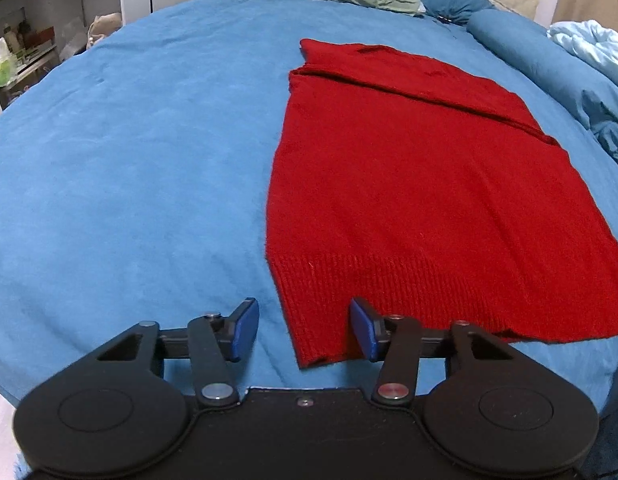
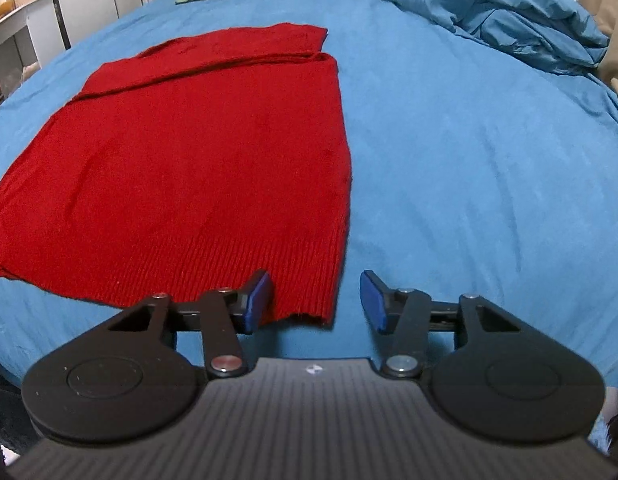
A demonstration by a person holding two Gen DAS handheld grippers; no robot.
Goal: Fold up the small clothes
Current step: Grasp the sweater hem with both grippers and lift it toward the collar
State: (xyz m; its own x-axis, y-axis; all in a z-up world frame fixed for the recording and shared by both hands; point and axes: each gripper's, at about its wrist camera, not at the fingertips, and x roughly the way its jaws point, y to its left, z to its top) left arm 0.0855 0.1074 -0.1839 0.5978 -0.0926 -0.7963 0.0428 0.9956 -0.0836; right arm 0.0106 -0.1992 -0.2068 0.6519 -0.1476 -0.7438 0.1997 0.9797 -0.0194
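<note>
Your fingers on the left gripper (image 1: 305, 330) stand partly open astride the near left corner of the red knit sweater (image 1: 409, 184), the right pad resting on the ribbed hem, nothing pinched yet; your right gripper (image 2: 317, 300) mirrors this at the near right corner, its left pad on the hem. Soft, limp and light, the knit looks likely to stretch and sag, so take it by the thicker ribbed hem corners. It lies flat on the blue bed (image 1: 129, 160), its upper part already folded over.
</note>
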